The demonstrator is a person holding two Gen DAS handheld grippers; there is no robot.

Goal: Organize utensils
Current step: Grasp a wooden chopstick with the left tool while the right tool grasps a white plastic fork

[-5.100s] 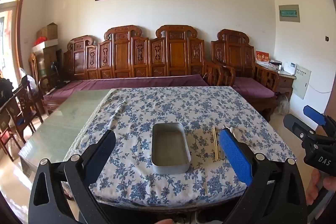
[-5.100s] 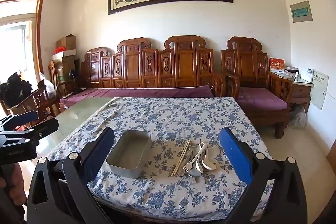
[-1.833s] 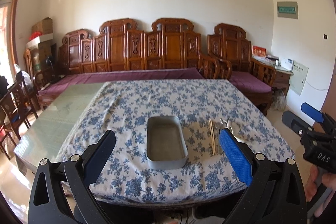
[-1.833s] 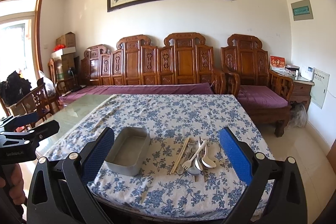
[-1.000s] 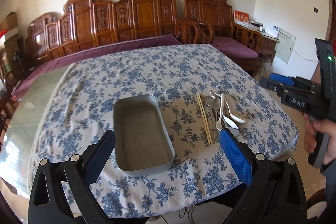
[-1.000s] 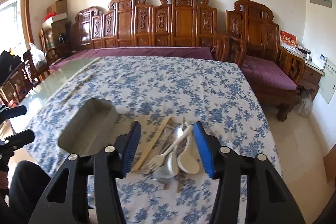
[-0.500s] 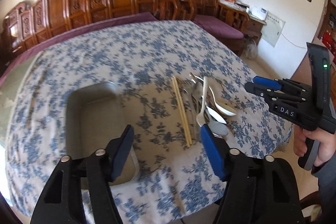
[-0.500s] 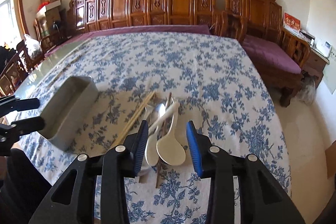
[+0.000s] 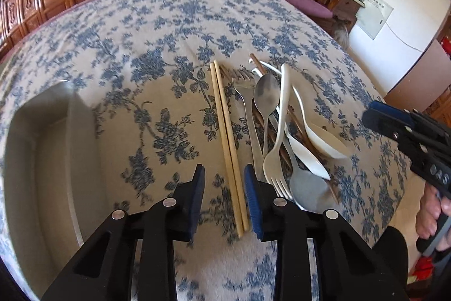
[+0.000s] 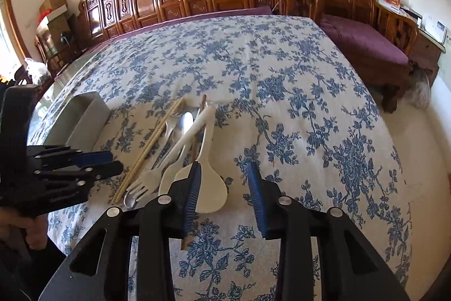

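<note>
Partly visible "DAS" lettering on the right gripper.

Your left wrist view looks steeply down, close over the near tablecloth, tray at its left. Your right wrist view does likewise from farther right. Both share the utensil pile.

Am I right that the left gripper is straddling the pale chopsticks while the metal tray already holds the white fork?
Not quite. The metal tray holds nothing; the left wrist view shows the white fork in the utensil pile on the cloth. The closing left gripper does straddle the pale chopsticks.
</note>
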